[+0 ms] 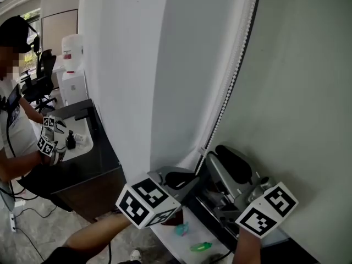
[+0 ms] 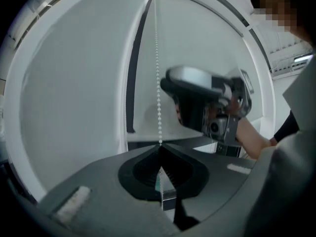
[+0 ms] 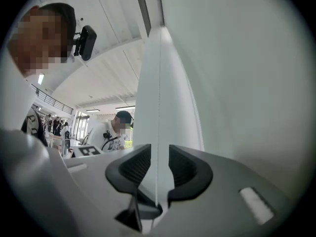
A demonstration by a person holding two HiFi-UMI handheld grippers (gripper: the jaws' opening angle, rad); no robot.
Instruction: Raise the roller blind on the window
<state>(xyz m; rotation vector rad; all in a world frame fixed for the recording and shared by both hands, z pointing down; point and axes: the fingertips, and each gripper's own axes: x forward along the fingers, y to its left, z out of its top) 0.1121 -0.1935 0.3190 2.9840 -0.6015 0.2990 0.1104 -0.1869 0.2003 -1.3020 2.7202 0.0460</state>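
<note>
Behind and to the right of both pairs of jaws, the pale roller blind (image 1: 297, 92), down over the window as a flat sheet. Along its left edge, the white bead chain (image 1: 234, 76), straight down toward the jaws. Pinched in the left gripper (image 2: 160, 149): jaws closed to a thin line on that chain, beads rising straight above the tips. Higher on the same chain, the right gripper (image 3: 159, 169): jaws well apart, chain threaded through the gap, pressed by neither pad. Left of the jaws, a white wall column (image 1: 126, 65). Below the jaws, a white sill (image 1: 190, 238) with a small teal thing (image 1: 181, 230) and a green thing (image 1: 201, 247), kind unclear. Well off to the left of the jaws, a black surface (image 1: 93, 164) with a white tray or sheet (image 1: 82, 144) bearing a small dark item (image 1: 71, 142), too small to name; beside it, another person (image 1: 14, 125) with marker cubes at the hands. Further back, a white jug (image 1: 71, 51) with a red label, contents not visible.
</note>
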